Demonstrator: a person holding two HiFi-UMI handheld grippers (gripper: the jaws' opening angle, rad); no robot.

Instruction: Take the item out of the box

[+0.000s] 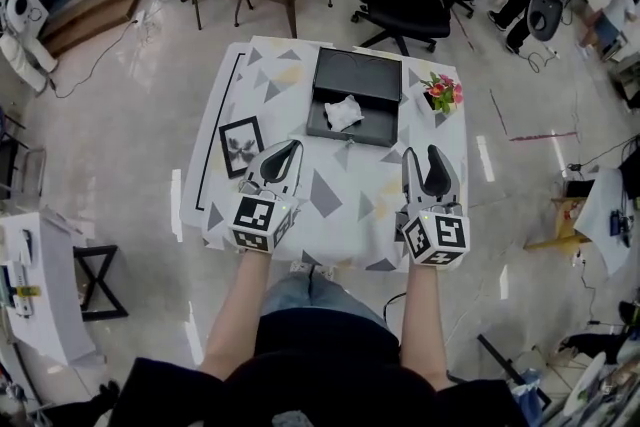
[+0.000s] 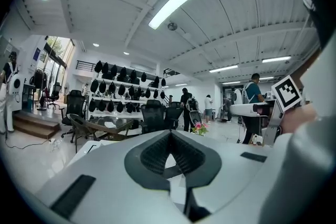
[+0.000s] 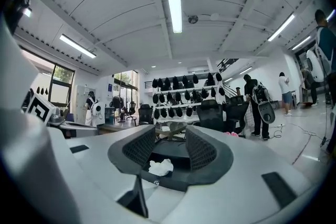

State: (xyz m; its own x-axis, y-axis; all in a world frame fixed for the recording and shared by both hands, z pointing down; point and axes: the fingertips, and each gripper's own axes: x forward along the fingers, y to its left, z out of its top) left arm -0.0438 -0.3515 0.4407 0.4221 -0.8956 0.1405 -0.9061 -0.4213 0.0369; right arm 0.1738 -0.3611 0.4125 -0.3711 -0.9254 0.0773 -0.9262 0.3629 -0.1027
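Crumpled item (image 1: 343,112), perhaps paper, in box (image 1: 358,75)

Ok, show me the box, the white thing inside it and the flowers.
box (image 1: 358,73), head view, on its bare dark back part.
white thing (image 1: 343,112), head view, on its crumpled middle.
flowers (image 1: 445,93), head view, on the pink blooms.

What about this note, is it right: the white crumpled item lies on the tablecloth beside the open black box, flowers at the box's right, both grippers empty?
Not quite. The head view shows the white crumpled item inside the open black box, not on the tablecloth beside it. The flowers do stand at the box's right, and the left gripper and right gripper hold nothing.
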